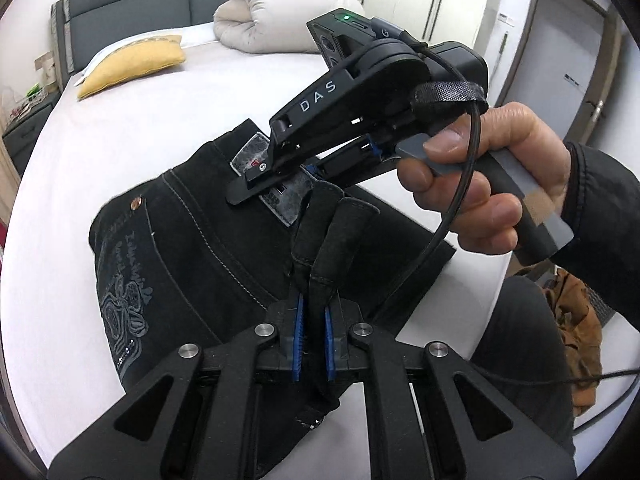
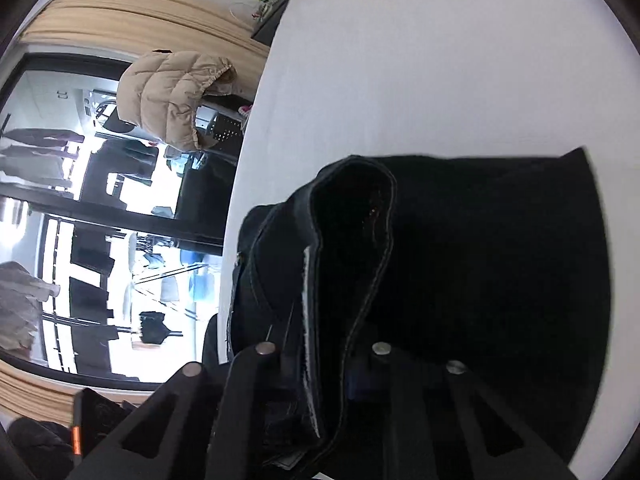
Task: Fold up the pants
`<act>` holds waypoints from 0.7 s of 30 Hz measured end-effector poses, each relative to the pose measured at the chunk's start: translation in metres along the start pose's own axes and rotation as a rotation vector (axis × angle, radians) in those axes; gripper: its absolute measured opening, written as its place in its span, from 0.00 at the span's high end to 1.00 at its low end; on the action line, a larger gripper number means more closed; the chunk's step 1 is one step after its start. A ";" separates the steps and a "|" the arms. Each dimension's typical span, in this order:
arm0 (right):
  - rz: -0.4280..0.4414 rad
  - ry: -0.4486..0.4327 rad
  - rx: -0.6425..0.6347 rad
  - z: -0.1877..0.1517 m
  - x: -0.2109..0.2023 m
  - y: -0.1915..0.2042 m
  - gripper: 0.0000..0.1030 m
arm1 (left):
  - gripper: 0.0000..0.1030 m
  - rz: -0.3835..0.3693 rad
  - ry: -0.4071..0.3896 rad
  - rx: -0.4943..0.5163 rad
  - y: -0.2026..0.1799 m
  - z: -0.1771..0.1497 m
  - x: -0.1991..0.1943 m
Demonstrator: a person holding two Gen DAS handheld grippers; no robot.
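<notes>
Black pants (image 1: 192, 248) with grey embroidery and a grey waist label lie on the white bed (image 1: 100, 140). My left gripper (image 1: 314, 336) is shut on a fold of the black waistband. My right gripper (image 1: 276, 184), held by a hand, reaches onto the waistband at the label and is shut on the cloth. In the right wrist view the pants (image 2: 480, 260) fill the lower middle, and the waistband runs between the jaws of my right gripper (image 2: 324, 392).
A yellow pillow (image 1: 132, 64) and a rolled white duvet (image 1: 272, 16) lie at the head of the bed. A grey headboard (image 1: 128, 12) stands behind. A beige puffer jacket (image 2: 172, 96) hangs beside the window. The bed edge is at lower right.
</notes>
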State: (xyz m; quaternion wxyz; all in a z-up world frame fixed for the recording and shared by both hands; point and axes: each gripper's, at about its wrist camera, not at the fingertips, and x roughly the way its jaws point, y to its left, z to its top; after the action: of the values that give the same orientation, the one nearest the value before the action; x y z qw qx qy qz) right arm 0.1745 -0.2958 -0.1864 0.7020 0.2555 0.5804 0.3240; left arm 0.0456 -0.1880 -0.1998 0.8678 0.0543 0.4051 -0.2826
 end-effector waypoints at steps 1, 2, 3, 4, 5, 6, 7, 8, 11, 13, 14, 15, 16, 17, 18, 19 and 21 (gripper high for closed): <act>-0.002 -0.010 -0.001 0.001 -0.003 -0.001 0.84 | 0.93 -0.007 -0.001 0.005 0.001 0.002 0.003; -0.003 -0.019 -0.002 0.001 -0.007 -0.003 0.84 | 0.93 -0.016 -0.001 0.010 -0.003 0.006 0.008; -0.005 -0.028 -0.001 0.000 -0.012 -0.006 0.84 | 0.93 -0.028 0.001 0.012 -0.006 0.010 0.013; -0.011 -0.036 0.001 0.000 -0.017 -0.010 0.84 | 0.93 -0.039 0.002 0.011 -0.008 0.013 0.015; -0.014 -0.041 0.006 0.000 -0.019 -0.012 0.84 | 0.93 -0.049 0.005 0.010 -0.008 0.017 0.017; -0.017 -0.050 0.010 -0.002 -0.025 -0.016 0.85 | 0.93 -0.055 0.007 0.012 -0.011 0.021 0.019; -0.019 -0.058 0.013 -0.003 -0.030 -0.021 0.85 | 0.93 -0.060 0.007 0.024 -0.014 0.026 0.022; -0.022 -0.064 0.014 -0.003 -0.034 -0.024 0.85 | 0.93 -0.065 0.008 0.031 -0.018 0.029 0.026; -0.025 -0.083 0.024 -0.005 -0.046 -0.038 0.85 | 0.93 -0.077 0.016 0.047 -0.023 0.039 0.035; -0.032 -0.088 0.034 -0.003 -0.047 -0.044 0.85 | 0.93 -0.086 0.026 0.047 -0.026 0.044 0.044; -0.032 -0.092 0.042 -0.003 -0.049 -0.050 0.85 | 0.93 -0.087 0.031 0.054 -0.029 0.047 0.050; -0.028 -0.095 0.050 0.000 -0.047 -0.051 0.85 | 0.93 -0.089 0.035 0.057 -0.032 0.042 0.054; -0.028 -0.098 0.055 0.000 -0.047 -0.055 0.85 | 0.93 -0.090 0.039 0.057 -0.033 0.042 0.057; -0.029 -0.099 0.060 0.000 -0.046 -0.058 0.85 | 0.93 -0.093 0.045 0.058 -0.034 0.042 0.061; -0.023 -0.101 0.067 -0.001 -0.046 -0.064 0.85 | 0.93 -0.093 0.051 0.063 -0.035 0.042 0.065; -0.019 -0.102 0.070 -0.003 -0.045 -0.067 0.85 | 0.93 -0.094 0.058 0.066 -0.036 0.041 0.069; -0.012 -0.099 0.080 -0.005 -0.041 -0.074 0.85 | 0.93 -0.093 0.072 0.073 -0.037 0.038 0.077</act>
State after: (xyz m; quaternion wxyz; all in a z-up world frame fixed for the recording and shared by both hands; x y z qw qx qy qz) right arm 0.1761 -0.3761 -0.2154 0.7210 0.2956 0.5589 0.2836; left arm 0.0908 -0.2655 -0.2260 0.8361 0.0771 0.4274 -0.3350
